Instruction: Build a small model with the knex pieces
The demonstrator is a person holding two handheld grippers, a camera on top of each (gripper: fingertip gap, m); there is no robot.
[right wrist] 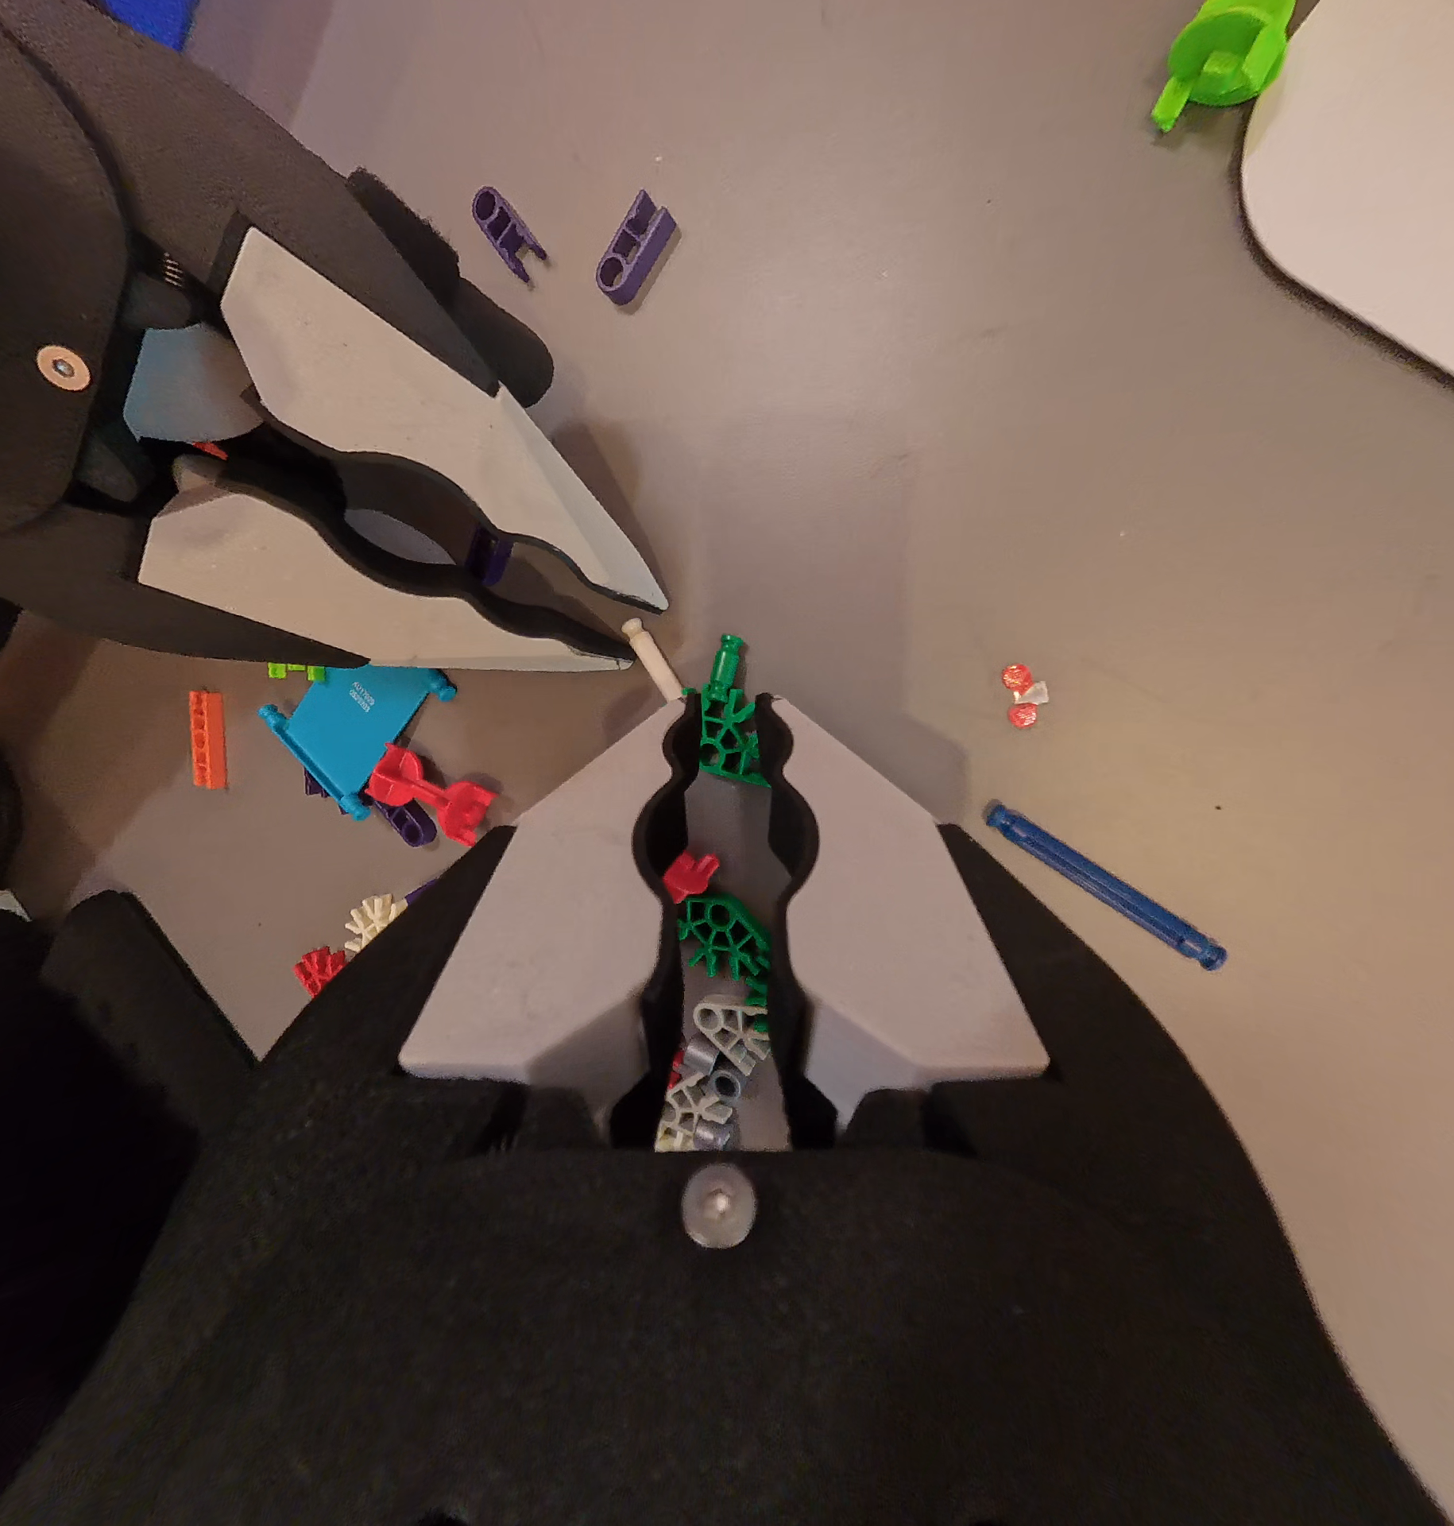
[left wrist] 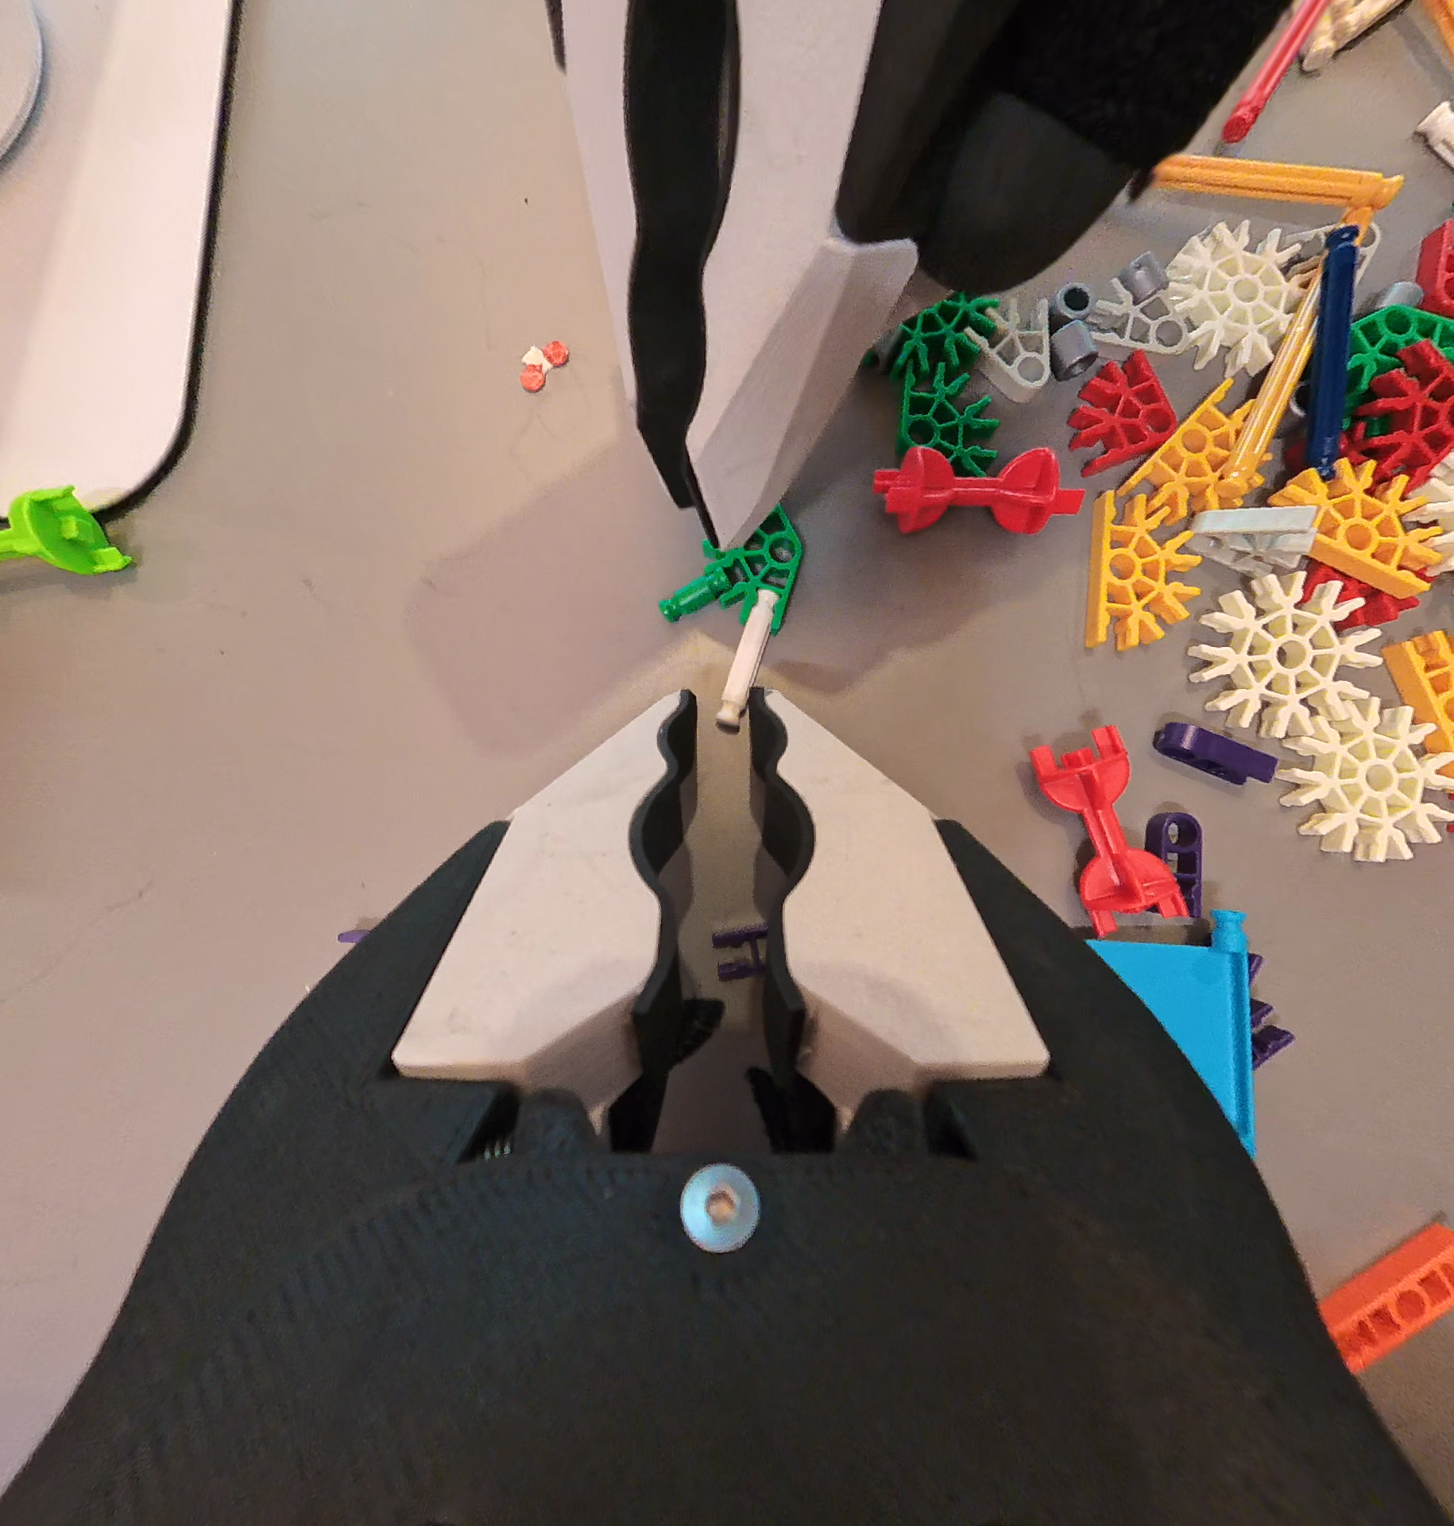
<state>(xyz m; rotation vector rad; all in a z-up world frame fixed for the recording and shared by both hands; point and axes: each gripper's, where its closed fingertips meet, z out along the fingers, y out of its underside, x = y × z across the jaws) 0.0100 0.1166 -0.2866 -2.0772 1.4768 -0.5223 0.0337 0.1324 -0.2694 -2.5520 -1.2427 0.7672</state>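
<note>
The green connector is clamped at the tips of the right gripper, just above the grey worktop. One white rod and one short green rod are plugged into it. The free end of the white rod is enclosed by the narrowly parted jaws of the left gripper; no pinch on it is seen.

A slip is judged possible. The rod is thin and is met only at its knobbed end, so it could be levered sideways and popped from its socket. The connector, held by one edge, could be twisted out of the right jaws.

Counted in the right wrist view: two purple clips and one blue rod. In the left wrist view, one lime-green piece is seen, and at least four white snowflake connectors are counted in the loose pile.
</note>
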